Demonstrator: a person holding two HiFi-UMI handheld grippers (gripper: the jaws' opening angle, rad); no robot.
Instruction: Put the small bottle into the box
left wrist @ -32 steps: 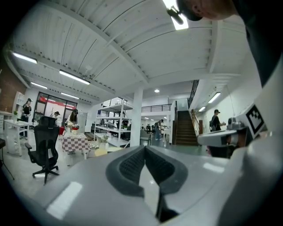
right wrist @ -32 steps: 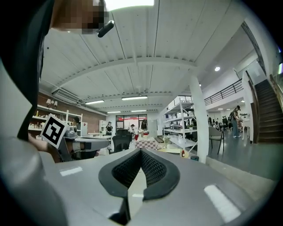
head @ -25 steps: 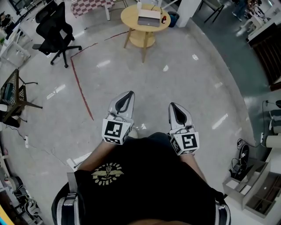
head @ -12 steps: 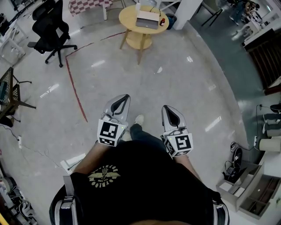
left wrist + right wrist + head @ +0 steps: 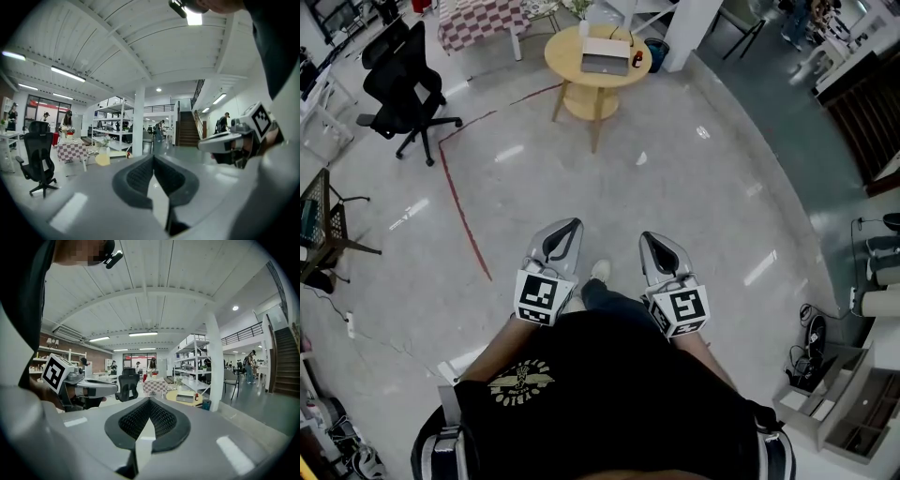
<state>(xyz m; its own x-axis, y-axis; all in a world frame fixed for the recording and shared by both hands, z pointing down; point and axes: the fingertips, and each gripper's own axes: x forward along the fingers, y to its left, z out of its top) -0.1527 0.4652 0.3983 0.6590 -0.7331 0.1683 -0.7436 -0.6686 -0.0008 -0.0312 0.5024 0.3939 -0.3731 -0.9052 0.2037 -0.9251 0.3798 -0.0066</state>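
- The left tongs [image 5: 570, 225] and right tongs [image 5: 646, 238] are both pressed together with nothing between them. They are held low and level, probably because nothing to grip is within reach yet.
- The small bottle [image 5: 637, 60] stands on the round table [image 5: 567, 66] at its right side, just beside the box [image 5: 605, 58]. Both tongs are well short of the table.
- The table looks like pale yellow wood on splayed legs. The box is flat, rectangular and light grey, and the bottle is reddish but too small to make out its shape.
- The tongs' pads are dark and ribbed, set in smooth grey shells.
- The floor [image 5: 703, 187] before the table is glossy and polished.
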